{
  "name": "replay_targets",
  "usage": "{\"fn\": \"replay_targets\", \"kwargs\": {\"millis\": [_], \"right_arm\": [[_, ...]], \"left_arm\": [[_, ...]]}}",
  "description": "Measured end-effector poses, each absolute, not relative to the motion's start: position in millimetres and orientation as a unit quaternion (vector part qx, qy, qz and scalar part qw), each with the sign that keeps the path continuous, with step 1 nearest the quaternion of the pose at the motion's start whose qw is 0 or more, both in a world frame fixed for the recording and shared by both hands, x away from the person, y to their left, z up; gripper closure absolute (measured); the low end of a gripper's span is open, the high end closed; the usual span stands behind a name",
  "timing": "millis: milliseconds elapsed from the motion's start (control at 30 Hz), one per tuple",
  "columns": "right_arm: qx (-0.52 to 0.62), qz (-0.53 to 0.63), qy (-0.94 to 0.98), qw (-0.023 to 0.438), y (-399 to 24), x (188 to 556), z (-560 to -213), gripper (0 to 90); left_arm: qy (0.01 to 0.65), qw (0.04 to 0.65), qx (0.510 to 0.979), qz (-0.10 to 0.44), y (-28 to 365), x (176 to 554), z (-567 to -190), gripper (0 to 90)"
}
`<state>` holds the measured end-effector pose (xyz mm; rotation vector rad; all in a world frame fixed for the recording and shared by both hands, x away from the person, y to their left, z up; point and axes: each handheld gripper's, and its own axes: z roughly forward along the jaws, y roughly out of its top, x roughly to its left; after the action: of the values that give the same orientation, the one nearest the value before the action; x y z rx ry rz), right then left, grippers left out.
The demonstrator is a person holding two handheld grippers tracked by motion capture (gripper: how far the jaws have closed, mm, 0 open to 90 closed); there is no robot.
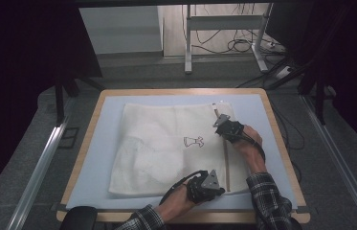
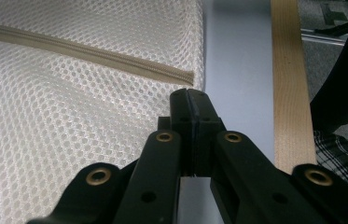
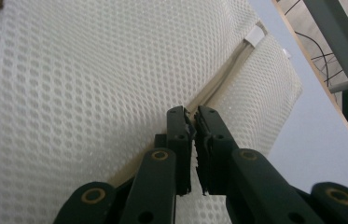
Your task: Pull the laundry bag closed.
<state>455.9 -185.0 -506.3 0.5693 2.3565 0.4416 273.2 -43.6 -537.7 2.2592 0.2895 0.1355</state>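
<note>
A white mesh laundry bag [image 1: 166,148] lies flat on the pale blue mat [image 1: 97,158] of the wood-rimmed table [image 1: 83,151], filling most of the middle and reaching closer to the mat's near edge than to its far one. A beige zipper [image 1: 226,165] runs down the bag's right side from the far edge toward the near edge, and a small dark outline drawing [image 1: 193,142] sits near the bag's centre.

The left gripper [image 1: 217,189] is at the bag's near right corner, by the near end of the zipper. In the left gripper view its jaws are clenched together, their tips [image 2: 190,95] just at the bag's edge beside the zipper's end [image 2: 185,77]; whether they pinch any mesh there cannot be made out, since the tips cover that spot.

The right gripper [image 1: 218,123] is over the far part of the zipper, near the bag's far right corner. In the right gripper view its jaws [image 3: 191,114] are nearly closed with a narrow slit between them, sitting right on the zipper line [image 3: 227,79]. The zipper pull itself is hidden behind the jaw tips, so a grasp on it cannot be confirmed. A small white tab [image 3: 255,35] shows at the zipper's far end.

Plaid sleeves [image 1: 267,196] enter from the near edge; the forearms are cut off by the frame.
</note>
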Motion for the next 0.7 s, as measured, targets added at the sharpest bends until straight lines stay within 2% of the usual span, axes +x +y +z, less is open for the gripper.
{"fn": "replay_targets", "kwargs": {"millis": [267, 700], "right_arm": [[0.219, 0.159, 0.906, 0.325, -185.2, 457.0, -505.5, 84.3], [0.204, 0.157, 0.906, 0.337, -184.5, 460.7, -504.7, 84.5]], "left_arm": [[0.116, 0.417, 0.9, 0.052, -43.5, 273.6, -537.7, 90.0], [0.117, 0.417, 0.9, 0.052, -43.5, 273.6, -537.8, 90.0]]}}
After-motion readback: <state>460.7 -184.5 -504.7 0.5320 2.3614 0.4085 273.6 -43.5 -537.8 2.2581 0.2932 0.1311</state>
